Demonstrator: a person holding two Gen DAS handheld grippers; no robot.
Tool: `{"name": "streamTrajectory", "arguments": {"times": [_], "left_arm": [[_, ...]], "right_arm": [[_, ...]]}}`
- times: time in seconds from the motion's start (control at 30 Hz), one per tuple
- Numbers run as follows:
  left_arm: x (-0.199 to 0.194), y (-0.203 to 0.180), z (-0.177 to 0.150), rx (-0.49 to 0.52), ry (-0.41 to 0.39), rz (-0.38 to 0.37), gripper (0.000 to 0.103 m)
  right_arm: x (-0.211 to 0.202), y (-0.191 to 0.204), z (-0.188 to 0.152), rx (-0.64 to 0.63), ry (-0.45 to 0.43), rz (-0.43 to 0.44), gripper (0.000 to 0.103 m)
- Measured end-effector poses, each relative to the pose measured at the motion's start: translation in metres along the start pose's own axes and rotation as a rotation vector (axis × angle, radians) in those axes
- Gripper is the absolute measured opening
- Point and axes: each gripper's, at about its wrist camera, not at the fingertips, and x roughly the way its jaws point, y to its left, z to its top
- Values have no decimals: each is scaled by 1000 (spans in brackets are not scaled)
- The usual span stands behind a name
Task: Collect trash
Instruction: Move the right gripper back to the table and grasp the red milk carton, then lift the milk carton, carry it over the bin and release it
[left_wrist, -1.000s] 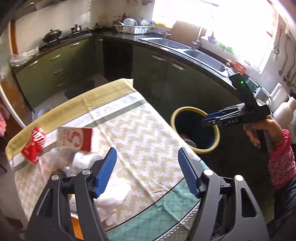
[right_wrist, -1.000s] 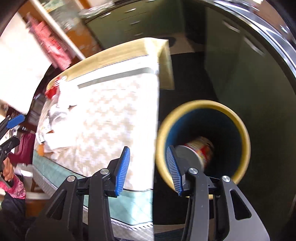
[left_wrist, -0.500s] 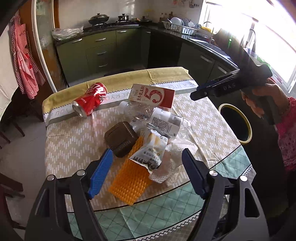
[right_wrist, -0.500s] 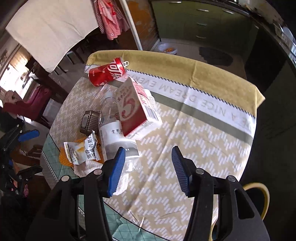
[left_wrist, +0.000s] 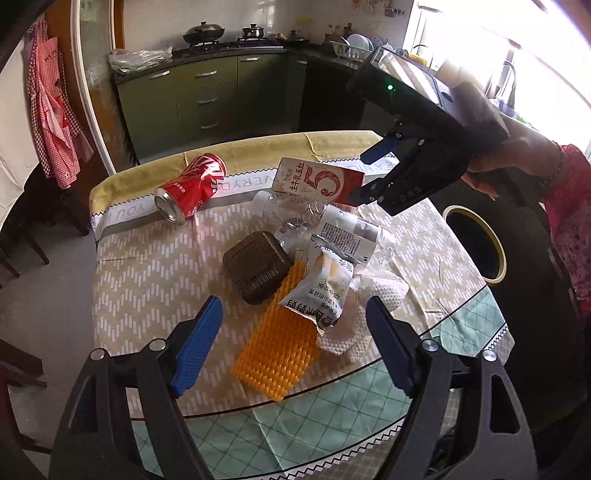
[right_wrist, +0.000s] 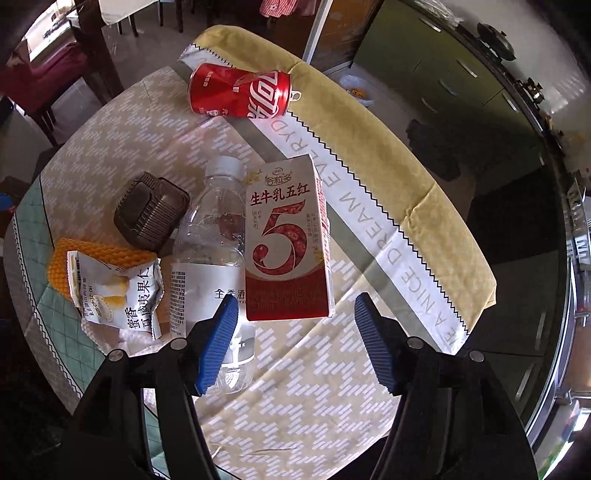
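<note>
Trash lies on the table: a red cola can (left_wrist: 192, 192) (right_wrist: 240, 94), a milk carton with a red 5 (left_wrist: 317, 181) (right_wrist: 286, 242), a clear plastic bottle (right_wrist: 212, 266) (left_wrist: 314, 225), a brown plastic tray (left_wrist: 256, 266) (right_wrist: 149, 214), a white snack wrapper (left_wrist: 323, 286) (right_wrist: 118, 291), an orange foam net (left_wrist: 279, 350) and white foam wrap (left_wrist: 369, 306). My left gripper (left_wrist: 291, 345) is open and empty above the near table edge. My right gripper (right_wrist: 293, 341) is open and empty just above the carton's near end; it shows in the left wrist view (left_wrist: 369, 173).
A yellow-rimmed dark bin (left_wrist: 476, 243) stands on the floor right of the table. Green kitchen cabinets (left_wrist: 207, 96) and a counter run along the back. A dark chair (right_wrist: 33, 85) stands beyond the table's far side.
My right gripper has swung from over the bin to the table and come down close to the milk carton. My left gripper has turned from the bin toward the trash pile.
</note>
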Motion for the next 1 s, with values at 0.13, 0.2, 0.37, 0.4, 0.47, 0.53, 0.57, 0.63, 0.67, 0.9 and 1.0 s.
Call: {"name": "streamTrajectory", "arguments": {"times": [0.13, 0.2, 0.37, 0.4, 0.47, 0.53, 0.57, 0.63, 0.67, 0.9, 1.0], "left_arm": [[2, 3, -4, -7, 2, -2, 77], [2, 5, -5, -7, 4, -2, 79], [1, 5, -6, -2, 7, -7, 79], [1, 5, -6, -1, 7, -7, 79], [2, 5, -6, 0, 10, -9, 79], [2, 5, -6, 0, 12, -10, 79], [2, 5, -7, -2, 13, -10, 79], [2, 5, -7, -1, 14, -11, 79], [2, 5, -8, -2, 15, -10, 79], [4, 5, -8, -2, 20, -9, 79], [4, 2, -9, 5, 21, -9, 79]], "right_arm": [[10, 6, 5, -36, 34, -29, 66], [15, 8, 7, -52, 49, -48, 66], [24, 11, 15, -70, 64, -83, 67], [26, 11, 17, -73, 65, -86, 67], [31, 11, 18, -80, 74, -85, 67], [39, 12, 18, -91, 91, -89, 67], [41, 13, 18, -93, 89, -95, 66], [40, 11, 17, -88, 63, -108, 66], [39, 10, 16, -81, 50, -97, 65], [22, 4, 7, -28, -18, -57, 65], [12, -4, -1, 21, -44, -3, 65]]}}
